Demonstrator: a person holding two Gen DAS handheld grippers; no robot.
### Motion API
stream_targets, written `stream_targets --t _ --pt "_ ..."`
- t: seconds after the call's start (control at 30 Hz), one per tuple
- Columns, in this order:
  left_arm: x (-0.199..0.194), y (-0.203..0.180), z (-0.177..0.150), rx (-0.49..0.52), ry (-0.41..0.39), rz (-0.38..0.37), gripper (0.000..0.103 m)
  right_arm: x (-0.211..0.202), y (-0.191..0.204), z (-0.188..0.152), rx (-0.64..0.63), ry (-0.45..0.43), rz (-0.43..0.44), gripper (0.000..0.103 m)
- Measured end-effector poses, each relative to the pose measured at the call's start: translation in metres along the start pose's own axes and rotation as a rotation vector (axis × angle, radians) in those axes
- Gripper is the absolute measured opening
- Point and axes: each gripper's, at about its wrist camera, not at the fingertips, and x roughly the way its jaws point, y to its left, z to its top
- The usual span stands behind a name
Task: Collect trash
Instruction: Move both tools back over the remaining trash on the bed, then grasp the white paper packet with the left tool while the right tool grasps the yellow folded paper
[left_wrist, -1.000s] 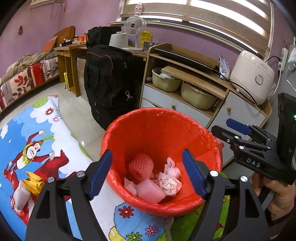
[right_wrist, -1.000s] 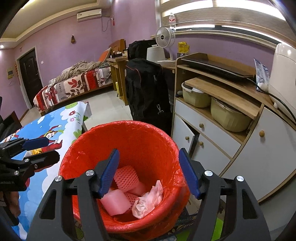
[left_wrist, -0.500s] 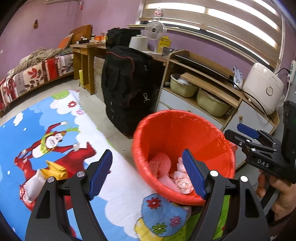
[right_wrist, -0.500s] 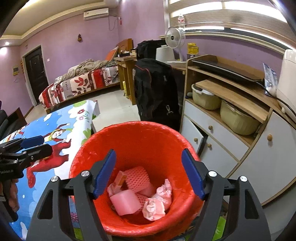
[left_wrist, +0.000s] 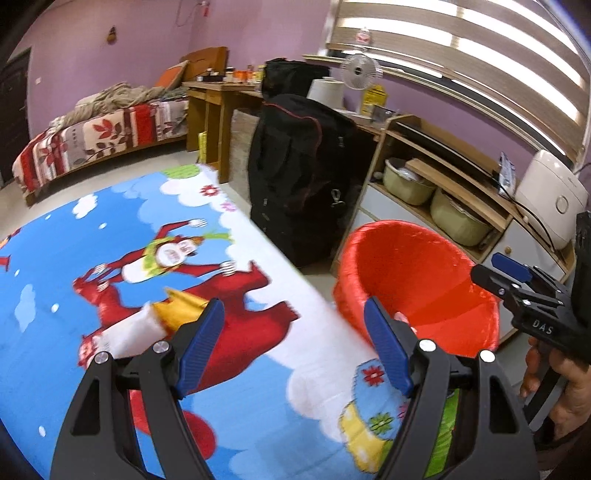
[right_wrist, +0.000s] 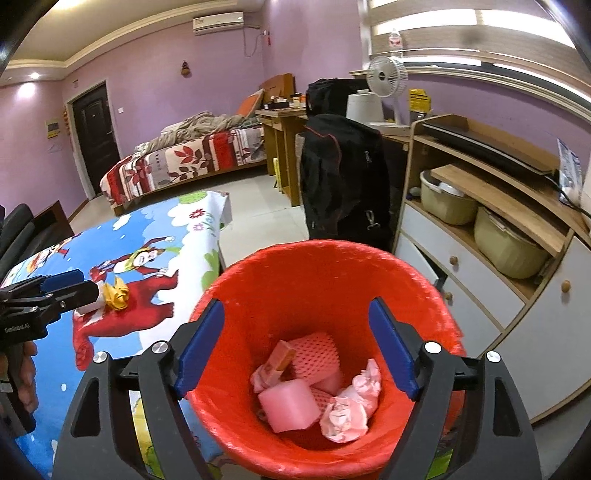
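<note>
A red-lined trash bin (right_wrist: 325, 354) stands at the edge of a cartoon-printed tablecloth (left_wrist: 110, 258). Inside it lie pink foam sleeves, a pink foam block (right_wrist: 290, 404) and crumpled pink paper (right_wrist: 351, 406).

The right gripper (right_wrist: 297, 345) hangs directly above the bin; its jaws have just been opening and now stand spread with nothing between them, so its piece appears to have been dropped in. A second ago the left gripper (left_wrist: 295, 343) also looked into the bin; it has since swung away, so the bin now sits to its right. Its jaws are spread and empty, aimed at a crumpled yellow-and-white wrapper (left_wrist: 162, 317) left of the bin on the cloth, probably the next piece to collect.

Behind the bin stand a black bag (right_wrist: 343, 177) and a wooden cabinet (right_wrist: 498, 236); farther left of the bin, a bed (right_wrist: 184, 162) against purple walls.
</note>
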Motion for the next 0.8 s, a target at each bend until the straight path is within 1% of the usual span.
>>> stream_targets --t 0.27,0.53,0.8 --pt "-0.008 0.04 -0.01 -0.075 0.001 0.067 0.075 0.006 0.024 0.001 -0.032 0.006 0.043 0.076" --pt "-0.012 0.075 -0.015 -0.143 0.006 0.14 0.075 0.011 0.04 0.0 -0.046 0.012 0.072 0.076" --pt "-0.005 0.098 -0.021 -0.189 0.037 0.191 0.075 0.019 0.056 0.002 -0.065 0.019 0.097 0.077"
